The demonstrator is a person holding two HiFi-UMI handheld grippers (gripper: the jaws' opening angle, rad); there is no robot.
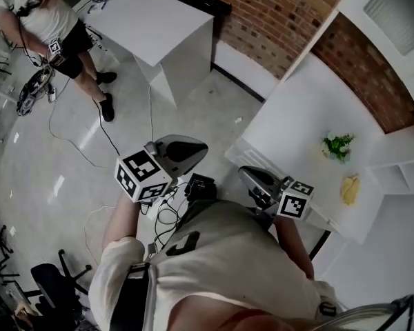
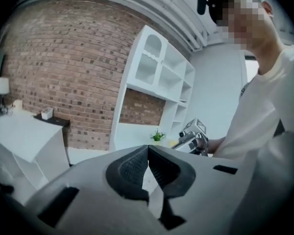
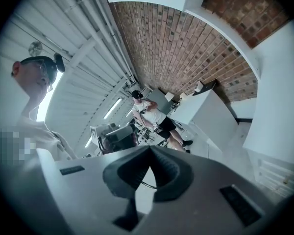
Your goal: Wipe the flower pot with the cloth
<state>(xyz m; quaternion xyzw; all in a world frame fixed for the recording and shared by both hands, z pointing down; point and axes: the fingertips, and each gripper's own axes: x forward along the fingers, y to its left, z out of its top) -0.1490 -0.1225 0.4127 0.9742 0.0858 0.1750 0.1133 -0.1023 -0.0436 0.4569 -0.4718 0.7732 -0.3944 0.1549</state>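
The small white flower pot with a green plant (image 1: 338, 147) stands on the white desk (image 1: 297, 116), toward the side that meets the white shelf unit (image 1: 400, 161). The crumpled yellow cloth (image 1: 350, 189) lies near it, apart from it and, as far as the steep head view lets me judge, closer to the desk's front edge. The left hand-held gripper (image 2: 147, 154) and the right hand-held gripper (image 3: 149, 155) are both held up in front of the person's white shirt (image 1: 234, 254), away from pot and cloth, each with its jaws closed together and nothing between them.
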